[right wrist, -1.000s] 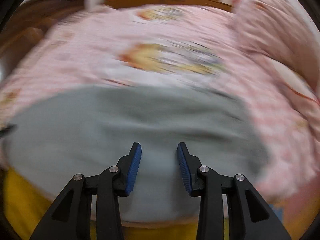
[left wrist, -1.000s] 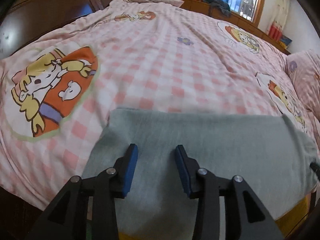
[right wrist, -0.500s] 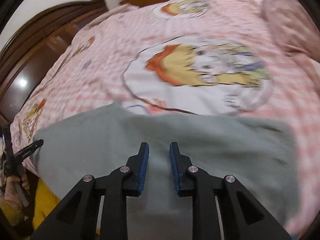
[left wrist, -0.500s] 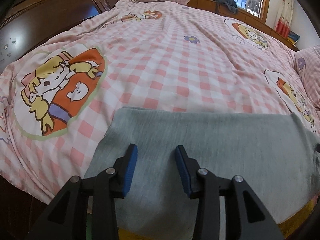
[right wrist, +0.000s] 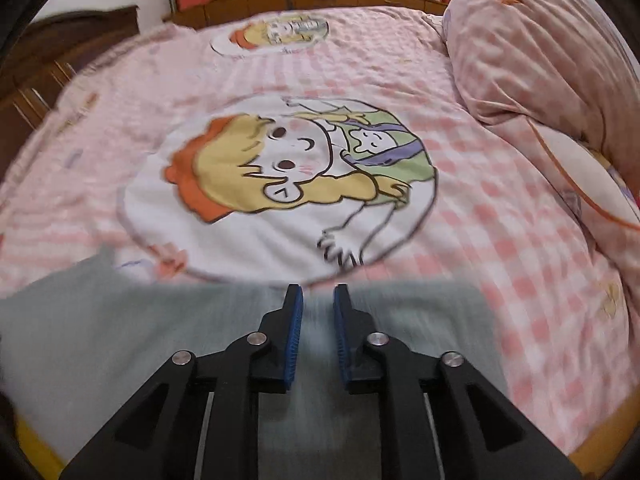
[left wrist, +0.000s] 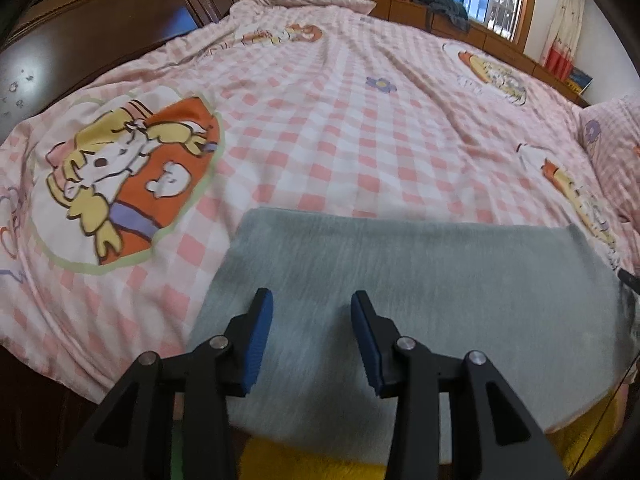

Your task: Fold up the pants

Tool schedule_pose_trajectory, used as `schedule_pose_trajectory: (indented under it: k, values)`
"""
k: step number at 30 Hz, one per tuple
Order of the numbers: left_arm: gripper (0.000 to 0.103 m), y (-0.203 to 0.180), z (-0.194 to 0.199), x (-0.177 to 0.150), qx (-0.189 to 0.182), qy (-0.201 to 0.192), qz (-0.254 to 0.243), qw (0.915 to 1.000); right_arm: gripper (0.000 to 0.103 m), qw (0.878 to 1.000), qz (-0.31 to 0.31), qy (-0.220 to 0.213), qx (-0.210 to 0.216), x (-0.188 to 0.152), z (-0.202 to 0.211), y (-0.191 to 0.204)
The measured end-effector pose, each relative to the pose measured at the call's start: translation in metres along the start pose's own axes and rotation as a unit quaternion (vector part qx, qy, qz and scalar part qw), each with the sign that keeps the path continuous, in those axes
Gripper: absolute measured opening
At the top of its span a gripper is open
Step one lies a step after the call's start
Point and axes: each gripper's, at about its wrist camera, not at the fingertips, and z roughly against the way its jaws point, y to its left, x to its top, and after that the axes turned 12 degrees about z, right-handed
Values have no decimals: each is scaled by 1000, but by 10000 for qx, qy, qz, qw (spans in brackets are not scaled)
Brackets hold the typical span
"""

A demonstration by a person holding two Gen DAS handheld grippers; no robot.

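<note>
Left wrist view: your left gripper (left wrist: 312, 300) hovers with its fingers (left wrist: 260, 336) moderately apart and nothing between them, over the near left part of the grey pants (left wrist: 420, 280). The pants lie flat as a folded rectangle at the near edge of the bed (left wrist: 340, 120), on the pink checked quilt, likely so that both hands reach them without stretching. In the right wrist view your right gripper (right wrist: 318, 300) has its fingers (right wrist: 294, 332) set narrow with a clear gap and no cloth pinched, over the far edge of the pants (right wrist: 120, 340). Both stand empty; I judge a fold is just laid and the next grasp is pending.
</note>
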Motion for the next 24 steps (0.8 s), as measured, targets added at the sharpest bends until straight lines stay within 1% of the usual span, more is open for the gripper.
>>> schedule_pose_trajectory:
  k: [1,3,5,8,10,12,17,19,22,24]
  values:
    - [50,5,6,-2,30,-73,-9,10000,29,10000,36,-24,58,-7,10,2]
    - [54,13,14,-3,179,-196,2,9996,31,9997,187,-9,153,-22,27,9]
    - [55,28,21,-3,275,-313,82,9991,31,9990,379,24,218,-33,38,23]
    - [56,46,24,-1,284,-339,305,9986,33,9985,460,55,284,-43,49,42]
    - [56,58,23,0,111,-234,537,9982,36,9981,471,78,387,-45,51,56]
    - [56,68,21,-2,-69,-154,788,9968,36,9973,523,109,495,-45,50,67]
    - [56,75,10,-9,-469,24,1058,9933,36,9929,753,214,895,-44,45,103]
    - [56,75,5,-11,-497,88,1111,9925,36,9916,825,260,958,-44,43,114]
    - [56,77,2,-15,-639,144,1320,9891,36,9884,954,353,1127,-47,37,130]
    - [56,76,0,-17,-587,120,1286,9899,36,9873,1018,430,1140,-49,33,136]
